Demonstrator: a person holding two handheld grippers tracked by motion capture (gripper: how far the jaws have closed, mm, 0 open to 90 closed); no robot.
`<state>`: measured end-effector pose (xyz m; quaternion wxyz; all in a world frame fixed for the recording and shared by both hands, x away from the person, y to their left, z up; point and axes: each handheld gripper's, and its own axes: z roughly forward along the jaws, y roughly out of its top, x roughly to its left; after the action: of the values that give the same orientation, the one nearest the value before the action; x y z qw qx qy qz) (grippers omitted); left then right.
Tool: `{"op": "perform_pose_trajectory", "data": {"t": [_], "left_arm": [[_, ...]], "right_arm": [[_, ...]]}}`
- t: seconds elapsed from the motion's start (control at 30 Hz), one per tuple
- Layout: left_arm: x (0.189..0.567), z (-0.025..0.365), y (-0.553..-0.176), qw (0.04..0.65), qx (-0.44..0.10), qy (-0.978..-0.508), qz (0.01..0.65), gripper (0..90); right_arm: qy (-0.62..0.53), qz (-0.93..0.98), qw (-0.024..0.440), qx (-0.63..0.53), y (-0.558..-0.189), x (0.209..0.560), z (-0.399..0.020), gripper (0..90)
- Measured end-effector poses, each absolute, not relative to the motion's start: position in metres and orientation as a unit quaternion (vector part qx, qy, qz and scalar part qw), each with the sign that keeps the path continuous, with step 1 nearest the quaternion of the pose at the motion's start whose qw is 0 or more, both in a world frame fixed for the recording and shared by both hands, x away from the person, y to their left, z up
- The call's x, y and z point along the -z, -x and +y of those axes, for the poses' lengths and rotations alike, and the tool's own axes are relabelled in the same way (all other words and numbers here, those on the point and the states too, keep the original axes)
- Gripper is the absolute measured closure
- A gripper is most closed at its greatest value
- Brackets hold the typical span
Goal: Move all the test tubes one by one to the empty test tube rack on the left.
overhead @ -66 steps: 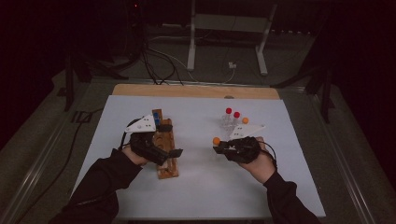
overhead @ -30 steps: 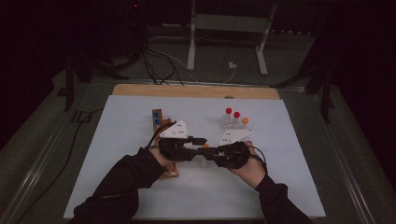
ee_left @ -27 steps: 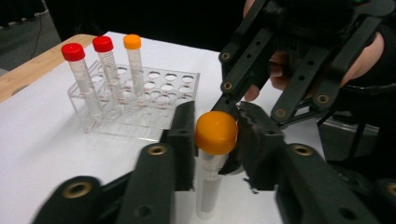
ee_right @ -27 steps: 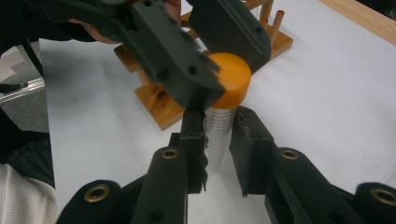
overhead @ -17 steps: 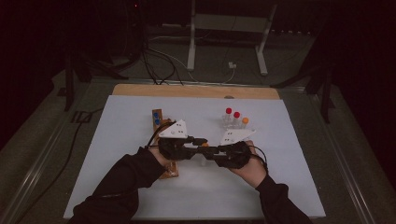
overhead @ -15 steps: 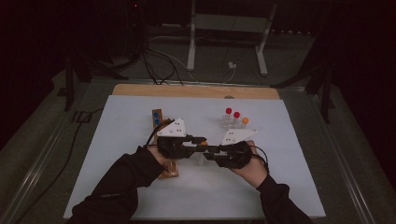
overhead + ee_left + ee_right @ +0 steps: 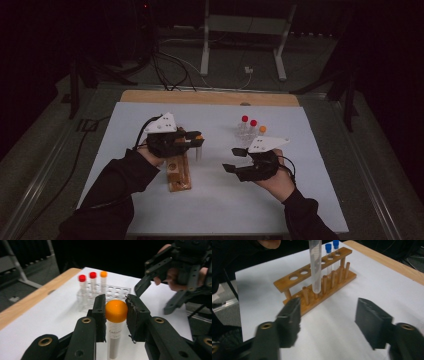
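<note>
White table (image 7: 320, 200), dark room behind. Left gripper (image 7: 115, 312) pinches orange-capped tube (image 7: 115, 327) at cap, tube hangs beside wooden rack (image 7: 317, 287). Right gripper (image 7: 327, 322) just opened, nothing between jaws. Handover seems done; next: lower tube upright into free rack hole.

I saw a clear plastic tube (image 7: 114, 340) with a smooth, slightly glossy orange cap (image 7: 116, 311), a varnished wooden rack (image 7: 317, 287), and a matt white table sheet (image 7: 310, 200), perhaps paper. The gripper pads (image 7: 136, 315) looked rough, matt black.
</note>
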<state>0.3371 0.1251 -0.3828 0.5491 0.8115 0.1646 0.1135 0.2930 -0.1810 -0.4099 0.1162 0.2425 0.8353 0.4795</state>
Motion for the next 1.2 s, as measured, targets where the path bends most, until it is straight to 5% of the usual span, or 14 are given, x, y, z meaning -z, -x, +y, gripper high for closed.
{"op": "perform_pose_trajectory", "data": {"t": [0.57,1.2], "left_arm": [[0.376,0.171,-0.354,0.551,-0.153,-0.79,0.219,71.9],[0.399,0.198,-0.371,0.54,-0.187,-0.773,0.276,71.8]], "right_arm": [[-0.269,0.814,0.13,-0.498,-0.293,0.404,-0.189,2.6],[-0.261,0.818,0.124,-0.497,-0.293,0.407,-0.19,0.0]]}}
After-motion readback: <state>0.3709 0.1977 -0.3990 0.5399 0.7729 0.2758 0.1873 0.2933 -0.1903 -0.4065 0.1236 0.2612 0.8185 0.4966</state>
